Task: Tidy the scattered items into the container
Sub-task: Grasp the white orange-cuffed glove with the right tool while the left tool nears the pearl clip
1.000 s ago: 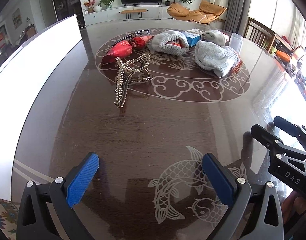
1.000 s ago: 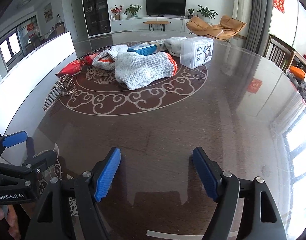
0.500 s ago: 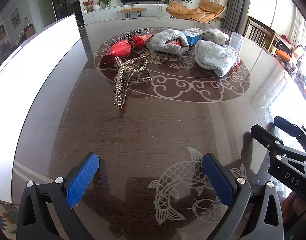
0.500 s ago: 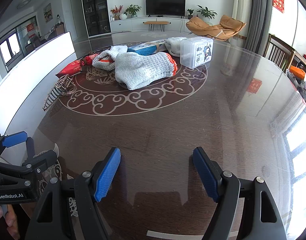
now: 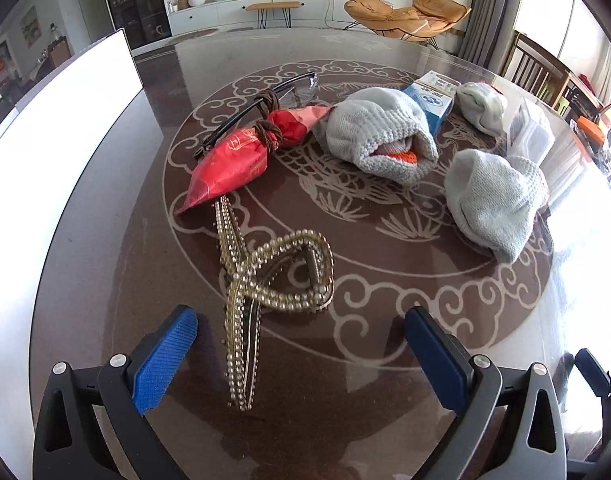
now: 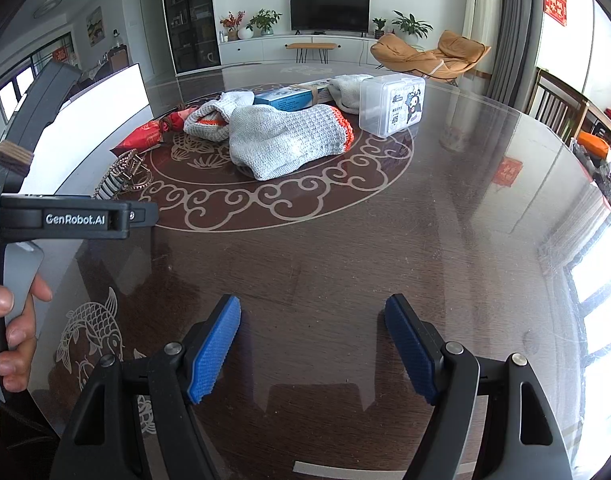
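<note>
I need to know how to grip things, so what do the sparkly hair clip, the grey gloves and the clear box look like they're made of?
Hair clip: seemingly metal, rows of shiny pale beads or rhinestones.
Grey gloves: soft knitted yarn, visible stitch ribs, orange cuff.
Clear box: likely rigid see-through plastic, glossy, with a printed label.

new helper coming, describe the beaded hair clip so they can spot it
On the dark round glass-topped table, find the pale scrollwork ring. At its near-left edge, below the red foil pouch, lies the gold beaded claw hair clip. It alone is glittery, looped metal.
</note>
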Motion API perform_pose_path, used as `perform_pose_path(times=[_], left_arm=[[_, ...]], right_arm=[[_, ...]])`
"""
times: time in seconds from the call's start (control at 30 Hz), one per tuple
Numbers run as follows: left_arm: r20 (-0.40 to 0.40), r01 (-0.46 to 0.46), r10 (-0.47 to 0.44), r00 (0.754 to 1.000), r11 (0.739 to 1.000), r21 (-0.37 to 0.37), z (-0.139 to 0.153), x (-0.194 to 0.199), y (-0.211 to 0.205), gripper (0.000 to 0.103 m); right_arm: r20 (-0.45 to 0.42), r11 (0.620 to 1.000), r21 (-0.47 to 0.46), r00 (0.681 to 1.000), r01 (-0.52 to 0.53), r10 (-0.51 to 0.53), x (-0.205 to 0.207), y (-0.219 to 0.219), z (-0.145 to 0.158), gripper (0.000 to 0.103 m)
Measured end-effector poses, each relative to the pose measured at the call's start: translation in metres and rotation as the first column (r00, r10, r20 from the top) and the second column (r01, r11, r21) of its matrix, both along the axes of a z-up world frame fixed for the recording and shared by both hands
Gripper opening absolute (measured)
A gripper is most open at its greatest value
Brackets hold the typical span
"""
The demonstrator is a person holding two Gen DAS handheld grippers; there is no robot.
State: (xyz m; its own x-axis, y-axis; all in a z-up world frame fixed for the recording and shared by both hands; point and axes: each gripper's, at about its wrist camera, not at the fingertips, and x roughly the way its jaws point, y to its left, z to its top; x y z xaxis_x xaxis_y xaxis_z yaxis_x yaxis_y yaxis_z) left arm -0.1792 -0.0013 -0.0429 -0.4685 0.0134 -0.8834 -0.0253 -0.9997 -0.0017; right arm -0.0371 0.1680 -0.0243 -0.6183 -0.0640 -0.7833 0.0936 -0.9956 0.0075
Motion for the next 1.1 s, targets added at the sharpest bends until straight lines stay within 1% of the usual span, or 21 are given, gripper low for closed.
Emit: perform_pose_path(times=[0.07,0.1,0.17,0.23,0.27,0.37,0.47,0.5,0.53,0.6,0.67,0.7,0.77,0.8,0.83,0.87,0.93,0.97,1.0,1.07,1.1], left_arm=[[0.012,-0.023,0.023,1.000,1.000,-0.001,0.001,-0.012,0.000,0.103],[0.020,-0.030,0.030,0.999,1.000,-0.002,0.001,-0.017,0.000,0.103],[0.024,-0.032,0.032,0.999,0.999,-0.002,0.002,-0.022,0.001,0.103],[0.011,-0.023,0.023,1.000,1.000,-0.002,0.002,-0.022,0.001,0.103],[0.004,-0.019,0.019,1.000,1.000,-0.004,0.002,-0.021,0.002,0.103],[-0.019,-0.008,0.008,1.000,1.000,-0.003,0.004,-0.018,0.002,0.103],[-0.042,0.002,-0.002,0.999,1.000,-0.001,0.001,-0.017,-0.002,0.103],[-0.050,0.011,-0.011,0.999,1.000,-0.002,0.001,-0.017,-0.003,0.103],[-0.054,0.023,-0.023,0.998,1.000,0.000,0.000,-0.016,-0.003,0.103],[-0.053,0.053,-0.053,0.997,0.999,0.002,-0.001,-0.013,-0.003,0.103],[-0.053,0.079,-0.079,0.995,0.997,0.001,-0.001,-0.010,-0.004,0.103],[-0.056,0.092,-0.092,0.994,0.996,-0.003,0.000,-0.007,-0.003,0.103],[-0.072,0.124,-0.124,0.990,0.992,-0.003,0.002,0.006,0.001,0.097],[-0.081,0.137,-0.137,0.987,0.991,-0.001,0.003,0.013,0.002,0.090],[-0.084,0.148,-0.147,0.985,0.989,0.002,0.004,0.019,0.003,0.087],[-0.085,0.156,-0.155,0.984,0.988,0.003,0.005,0.025,0.005,0.087],[-0.090,0.154,-0.153,0.984,0.988,0.001,0.005,0.035,0.008,0.087],[-0.094,0.146,-0.146,0.985,0.989,0.000,0.005,0.037,0.009,0.087],[-0.098,0.135,-0.134,0.986,0.991,-0.001,0.005,0.040,0.010,0.088],[-0.096,0.119,-0.119,0.988,0.993,-0.005,0.004,0.041,0.011,0.094],[-0.079,0.108,-0.108,0.991,0.994,-0.007,0.002,0.040,0.011,0.103]], right_arm=[[0.019,1.000,0.009,1.000,-0.012,0.012,-0.004,-0.001,0.001,0.077],[0.047,1.000,0.008,0.999,-0.024,0.023,-0.012,-0.001,0.003,0.076],[0.086,0.998,-0.046,0.995,-0.043,0.047,-0.036,0.000,0.007,0.076],[0.057,0.994,-0.109,0.998,-0.030,0.036,-0.063,0.003,0.015,0.076],[0.041,0.993,-0.119,0.999,-0.018,0.023,-0.077,0.003,0.018,0.076],[0.043,0.990,-0.138,0.999,0.024,-0.018,-0.118,-0.003,0.022,0.076],[0.041,0.990,-0.140,0.999,-0.025,0.031,-0.143,-0.020,0.022,0.076],[0.046,0.989,-0.139,0.997,-0.058,0.065,-0.148,-0.025,0.019,0.071],[0.054,0.988,-0.134,0.995,-0.075,0.083,-0.150,-0.027,0.015,0.071],[0.057,0.989,-0.110,0.993,-0.096,0.103,-0.146,-0.026,0.010,0.044],[0.061,0.985,-0.127,0.990,-0.119,0.128,-0.134,-0.017,0.010,0.034],[0.069,0.983,-0.129,0.987,-0.132,0.142,-0.125,-0.012,0.011,0.033],[0.089,0.975,-0.138,0.978,-0.173,0.187,-0.102,0.001,0.011,0.033],[0.096,0.973,-0.129,0.974,-0.193,0.206,-0.088,0.008,0.012,0.033],[0.098,0.973,-0.110,0.971,-0.205,0.216,-0.072,0.016,0.012,0.034],[0.095,0.974,-0.093,0.971,-0.209,0.217,-0.058,0.025,0.013,0.034],[0.087,0.976,-0.095,0.975,-0.195,0.203,-0.037,0.045,0.013,0.038],[0.084,0.978,-0.107,0.979,-0.178,0.187,-0.031,0.054,0.012,0.046],[0.084,0.981,-0.123,0.983,-0.153,0.164,-0.026,0.062,0.011,0.058],[0.084,0.981,-0.153,0.987,-0.122,0.136,-0.022,0.071,0.011,0.064],[0.084,0.981,-0.160,0.989,-0.111,0.125,-0.021,0.072,0.012,0.066]])
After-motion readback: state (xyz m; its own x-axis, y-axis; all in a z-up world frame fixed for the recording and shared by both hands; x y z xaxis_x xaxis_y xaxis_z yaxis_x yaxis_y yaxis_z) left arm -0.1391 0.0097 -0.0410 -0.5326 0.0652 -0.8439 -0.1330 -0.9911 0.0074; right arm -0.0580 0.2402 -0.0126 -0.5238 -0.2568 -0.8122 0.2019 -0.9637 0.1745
